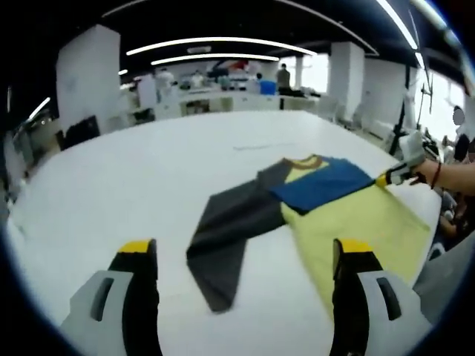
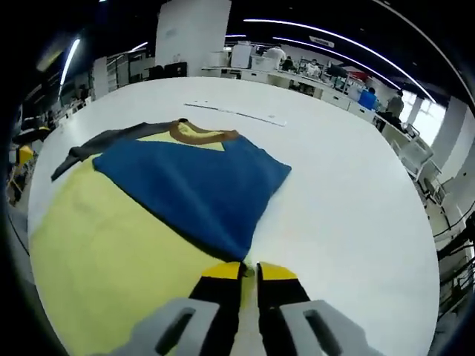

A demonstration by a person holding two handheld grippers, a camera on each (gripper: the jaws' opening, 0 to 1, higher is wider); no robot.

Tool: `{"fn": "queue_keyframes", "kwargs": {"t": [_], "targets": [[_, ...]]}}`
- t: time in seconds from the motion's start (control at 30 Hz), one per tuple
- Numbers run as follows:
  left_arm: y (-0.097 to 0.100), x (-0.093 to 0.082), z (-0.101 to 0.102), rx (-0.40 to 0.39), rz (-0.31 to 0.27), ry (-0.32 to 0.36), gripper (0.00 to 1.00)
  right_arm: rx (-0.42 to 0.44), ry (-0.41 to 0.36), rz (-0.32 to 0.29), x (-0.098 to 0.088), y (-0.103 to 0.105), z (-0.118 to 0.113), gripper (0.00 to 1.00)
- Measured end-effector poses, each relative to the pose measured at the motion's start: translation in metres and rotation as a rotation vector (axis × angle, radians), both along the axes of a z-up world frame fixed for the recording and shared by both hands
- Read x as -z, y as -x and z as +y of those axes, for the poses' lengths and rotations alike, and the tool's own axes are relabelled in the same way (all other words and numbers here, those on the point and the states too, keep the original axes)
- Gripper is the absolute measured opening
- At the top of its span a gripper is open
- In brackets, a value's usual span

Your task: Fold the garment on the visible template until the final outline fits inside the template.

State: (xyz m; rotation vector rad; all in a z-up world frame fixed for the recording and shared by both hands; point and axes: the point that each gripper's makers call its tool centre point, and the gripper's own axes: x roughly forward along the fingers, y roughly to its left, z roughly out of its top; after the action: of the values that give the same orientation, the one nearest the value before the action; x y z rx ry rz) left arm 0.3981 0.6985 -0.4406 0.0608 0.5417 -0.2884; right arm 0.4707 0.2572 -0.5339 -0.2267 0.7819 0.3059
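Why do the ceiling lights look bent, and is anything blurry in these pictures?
Left gripper view: fisheye lens curves the ceiling lights into arcs; the garment looks soft, its edges smeared. Right gripper view: lights bow likewise; the white table glares evenly with hardly any shadow, and the right gripper looks slightly blurred up close.

Garment (image 1: pixel 312 204) flat on table (image 1: pixel 133 178), one sleeve (image 1: pixel 226 241) spread leftward

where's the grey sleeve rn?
In the left gripper view, the grey sleeve lies spread on the white table, left of the yellow body, ahead between the open left tongs.
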Motion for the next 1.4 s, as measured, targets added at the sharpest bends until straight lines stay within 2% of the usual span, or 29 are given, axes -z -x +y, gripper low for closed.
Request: {"fn": "queue_keyframes", "kwargs": {"t": [0.13, 0.17, 0.3, 0.4, 0.53, 0.63, 0.73, 0.83, 0.93, 1.2, 1.33, 1.4], "targets": [[-0.007, 0.008, 0.012, -0.023, 0.013, -0.004, 0.87, 0.023, -0.056, -0.02, -0.005, 0.0, 0.006, 0.41], [-0.009, 0.009, 0.014, -0.028, 0.014, -0.006, 0.86, 0.021, -0.067, -0.024, -0.006, -0.001, 0.008, 0.46], [-0.018, 0.012, 0.022, -0.04, 0.012, -0.025, 0.82, 0.005, -0.095, -0.033, -0.015, -0.001, 0.014, 0.54], [-0.023, 0.016, 0.028, -0.046, 0.015, -0.031, 0.76, -0.02, -0.145, -0.046, -0.024, -0.001, 0.024, 0.62], [-0.03, 0.026, 0.036, -0.067, 0.015, -0.052, 0.61, -0.069, -0.164, -0.043, -0.034, 0.005, 0.033, 0.73], [-0.034, 0.035, 0.04, -0.087, 0.018, -0.04, 0.56, -0.097, -0.188, -0.031, -0.04, 0.011, 0.041, 0.81], [-0.036, 0.046, 0.046, -0.101, 0.041, -0.06, 0.49, -0.128, -0.182, -0.029, -0.047, 0.019, 0.046, 0.84], [-0.039, 0.052, 0.049, -0.121, 0.039, -0.024, 0.47, -0.145, -0.203, -0.041, -0.058, 0.025, 0.05, 0.89], [-0.042, 0.06, 0.051, -0.119, 0.055, -0.042, 0.46, -0.154, -0.221, -0.051, -0.065, 0.031, 0.051, 0.9], [-0.05, 0.073, 0.053, -0.118, 0.066, -0.057, 0.34, -0.2, -0.204, -0.049, -0.068, 0.054, 0.057, 0.9], [-0.051, 0.078, 0.047, -0.091, 0.077, -0.059, 0.16, -0.211, -0.209, -0.049, -0.068, 0.064, 0.063, 0.9], [-0.052, 0.082, 0.049, -0.092, 0.083, -0.07, 0.12, -0.211, -0.218, -0.05, -0.068, 0.068, 0.066, 0.9]]}}
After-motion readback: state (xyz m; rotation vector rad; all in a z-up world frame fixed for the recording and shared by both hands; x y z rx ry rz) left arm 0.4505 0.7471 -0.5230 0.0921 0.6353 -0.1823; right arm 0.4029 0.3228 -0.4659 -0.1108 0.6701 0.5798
